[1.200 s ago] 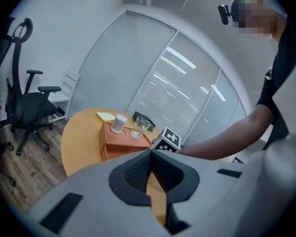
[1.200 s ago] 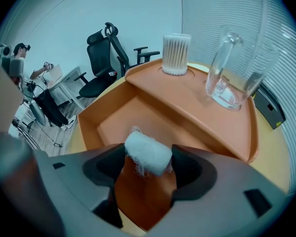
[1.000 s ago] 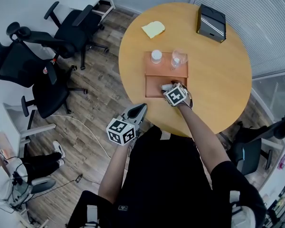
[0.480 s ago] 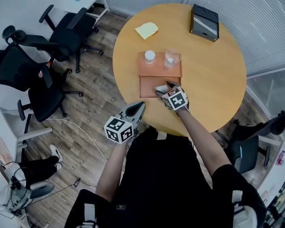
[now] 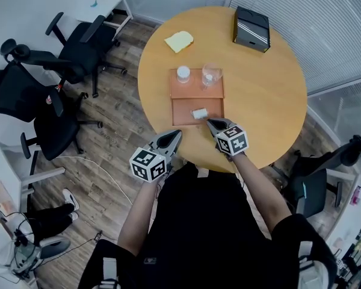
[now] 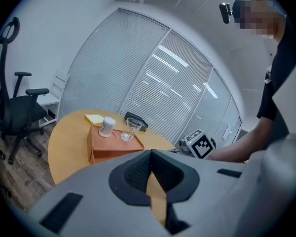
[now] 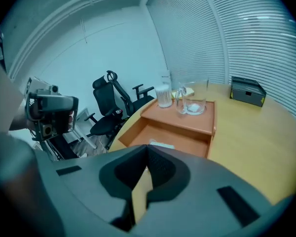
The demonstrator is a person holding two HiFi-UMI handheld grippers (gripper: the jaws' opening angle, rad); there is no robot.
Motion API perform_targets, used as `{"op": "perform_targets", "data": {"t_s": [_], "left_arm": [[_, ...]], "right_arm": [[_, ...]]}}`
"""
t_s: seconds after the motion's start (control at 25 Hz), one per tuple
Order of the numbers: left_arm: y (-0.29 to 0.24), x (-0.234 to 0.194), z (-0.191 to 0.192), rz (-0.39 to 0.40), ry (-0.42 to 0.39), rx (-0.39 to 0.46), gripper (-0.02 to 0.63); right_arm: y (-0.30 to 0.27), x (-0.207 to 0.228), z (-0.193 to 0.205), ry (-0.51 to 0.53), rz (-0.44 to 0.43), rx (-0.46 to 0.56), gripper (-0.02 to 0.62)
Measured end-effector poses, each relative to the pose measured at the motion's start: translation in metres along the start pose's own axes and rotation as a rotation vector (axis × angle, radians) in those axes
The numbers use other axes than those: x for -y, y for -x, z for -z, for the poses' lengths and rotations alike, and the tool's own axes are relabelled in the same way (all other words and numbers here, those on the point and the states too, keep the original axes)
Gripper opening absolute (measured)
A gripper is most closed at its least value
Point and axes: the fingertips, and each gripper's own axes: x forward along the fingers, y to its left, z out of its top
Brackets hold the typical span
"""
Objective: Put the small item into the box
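**A:** Where does the small item (image 5: 199, 113) lie?

**B:** In the open lower part of the box (image 5: 182, 109), towards its right side. It looks to be lying flat, though it's too small in the head view for me to be sure it isn't leaning on the front wall. So the job seems done.

**A:** And my grippers?

**B:** Your right gripper (image 5: 213, 124) has just closed its jaws and they meet with nothing between them. It hangs just beside the near edge of the box. Your left gripper (image 5: 173, 136) is also closed and empty, at the rim of the table (image 5: 265, 83).

**A:** What can go wrong from here?

**B:** Mostly a knock. If you swing the right gripper forward or let it drop, the closed tips can hit the front wall and jolt the box. A glass (image 5: 209, 77) and a white jar (image 5: 183, 73) stand on the upper part, and the glass can tip. A low sweep can also flick the item back out. Your left gripper can catch the table edge if you raise it carelessly.
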Motion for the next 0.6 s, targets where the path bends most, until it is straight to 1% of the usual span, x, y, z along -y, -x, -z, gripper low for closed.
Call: {"op": "perform_targets", "data": {"t_s": [0.16,0.28,0.4,0.6], "left_arm": [[-0.003,0.002,-0.001,0.006,-0.008,-0.003,0.006],[-0.006,0.006,-0.002,0.018,-0.016,-0.008,0.006],[-0.009,0.008,0.0,0.029,-0.021,-0.016,0.006],[-0.016,0.016,0.002,0.057,-0.033,-0.03,0.006]], "right_arm": [[0.03,-0.004,0.005,-0.05,-0.001,0.067,0.005],[0.051,-0.001,0.011,-0.096,0.006,0.121,0.005],[0.064,0.006,0.016,-0.148,0.012,0.153,0.005],[0.08,0.01,0.016,-0.172,0.015,0.195,0.005]]}}
